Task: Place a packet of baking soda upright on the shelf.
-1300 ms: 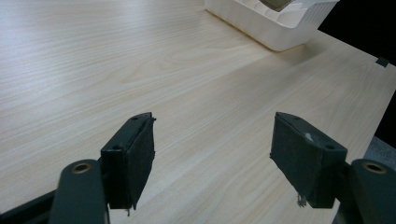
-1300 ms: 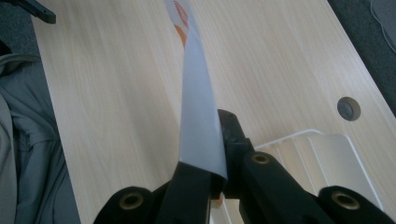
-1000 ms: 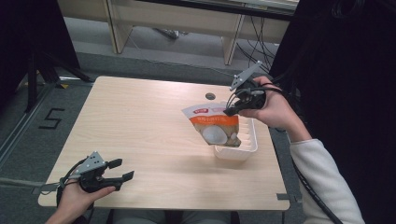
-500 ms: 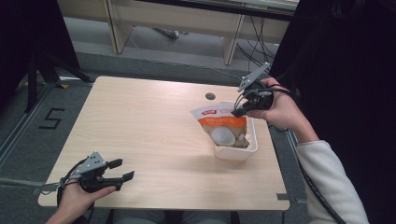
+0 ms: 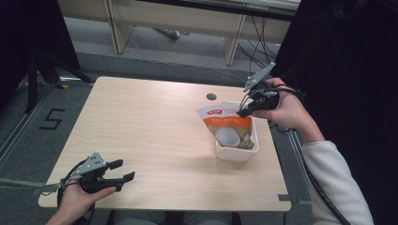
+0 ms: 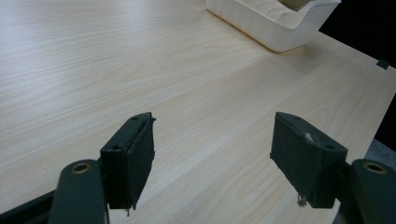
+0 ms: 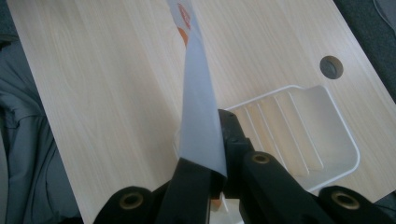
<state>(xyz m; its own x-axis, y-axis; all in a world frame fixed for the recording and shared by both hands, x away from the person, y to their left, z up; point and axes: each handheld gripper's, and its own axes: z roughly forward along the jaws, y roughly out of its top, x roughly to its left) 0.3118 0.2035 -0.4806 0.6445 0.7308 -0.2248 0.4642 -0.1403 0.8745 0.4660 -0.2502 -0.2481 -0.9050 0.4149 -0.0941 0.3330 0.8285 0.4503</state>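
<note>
The step in hand is judged to be the placing of an orange-and-white printed plastic food pouch [image 5: 228, 130] into a white ribbed plastic tray [image 5: 236, 153] at the right of the light wooden table [image 5: 155, 131]. The pouch is gripped by its pale top edge in the right gripper [image 5: 245, 111], the jaws being closed tight on it, as is confirmed in the right gripper view. The pouch's lower part lies within the tray; nothing else is seen in it. Release, then withdrawal clear of the rim, is judged to be called for next. The left gripper [image 5: 121, 171] is held at the near left edge, jaws wide apart and empty.
</note>
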